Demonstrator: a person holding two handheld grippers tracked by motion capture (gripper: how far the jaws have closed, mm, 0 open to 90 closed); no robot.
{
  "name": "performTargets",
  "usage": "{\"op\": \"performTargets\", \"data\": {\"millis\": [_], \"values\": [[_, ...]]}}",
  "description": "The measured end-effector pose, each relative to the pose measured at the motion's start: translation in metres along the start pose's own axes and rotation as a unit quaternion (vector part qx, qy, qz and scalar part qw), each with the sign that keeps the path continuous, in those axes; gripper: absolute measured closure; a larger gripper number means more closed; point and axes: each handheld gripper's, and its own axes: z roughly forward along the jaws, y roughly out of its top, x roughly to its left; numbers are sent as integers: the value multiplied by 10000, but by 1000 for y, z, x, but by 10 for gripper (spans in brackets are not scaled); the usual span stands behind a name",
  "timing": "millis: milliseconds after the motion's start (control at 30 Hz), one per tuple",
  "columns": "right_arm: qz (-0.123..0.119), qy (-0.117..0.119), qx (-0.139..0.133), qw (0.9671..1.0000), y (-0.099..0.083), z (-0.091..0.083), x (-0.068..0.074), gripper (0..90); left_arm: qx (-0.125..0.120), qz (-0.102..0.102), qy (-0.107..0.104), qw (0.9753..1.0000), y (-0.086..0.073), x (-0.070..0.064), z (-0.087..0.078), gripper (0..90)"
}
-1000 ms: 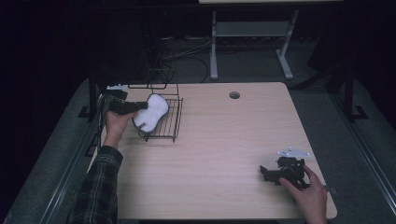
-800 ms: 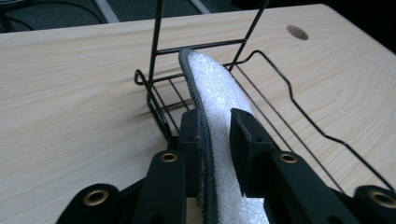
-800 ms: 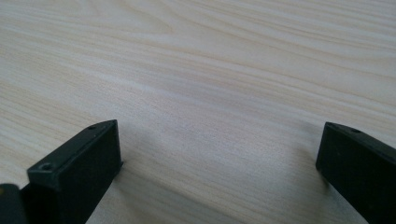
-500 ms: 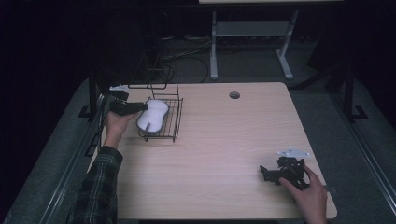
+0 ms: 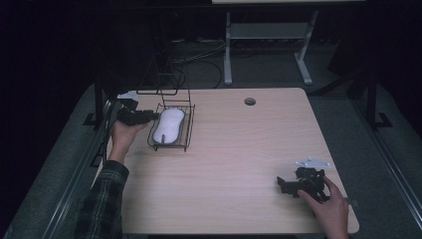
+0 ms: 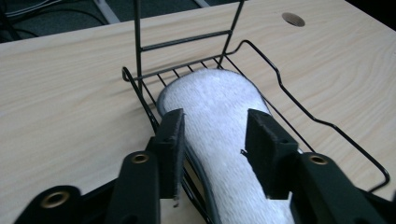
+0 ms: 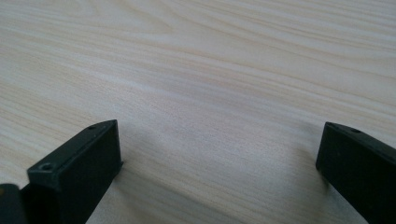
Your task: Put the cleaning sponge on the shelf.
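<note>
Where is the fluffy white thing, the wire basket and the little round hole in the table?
white fluffy thing (image 6: 219,107): left gripper view, its fuzzy top.
wire basket (image 5: 190,127): high view, its right rim.
round hole (image 5: 250,101): high view, its middle.

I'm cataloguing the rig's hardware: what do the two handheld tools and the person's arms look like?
Both tools are black with two blocky, flat-faced jaws. The left tool has brass-coloured rivets at its jaw bases. The right tool carries a pale grey three-cornered plate on top. The left arm wears a dark plaid sleeve; no sleeve is visible at the right hand.
</note>
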Motion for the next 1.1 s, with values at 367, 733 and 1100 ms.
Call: {"op": "performTargets", "data": {"millis": [367, 733, 1100], "values": [[-3, 0, -1, 10000, 0, 0, 0, 0, 148, 140, -92, 9998, -14, -7, -13, 347], [0, -1, 0, 10000, 0, 0, 0, 0, 362, 399, -84, 9985, -25, -25, -27, 221], [0, -1, -1, 10000, 0, 0, 0, 0, 470, 514, -130, 9975, -43, -43, -40, 181]]}}
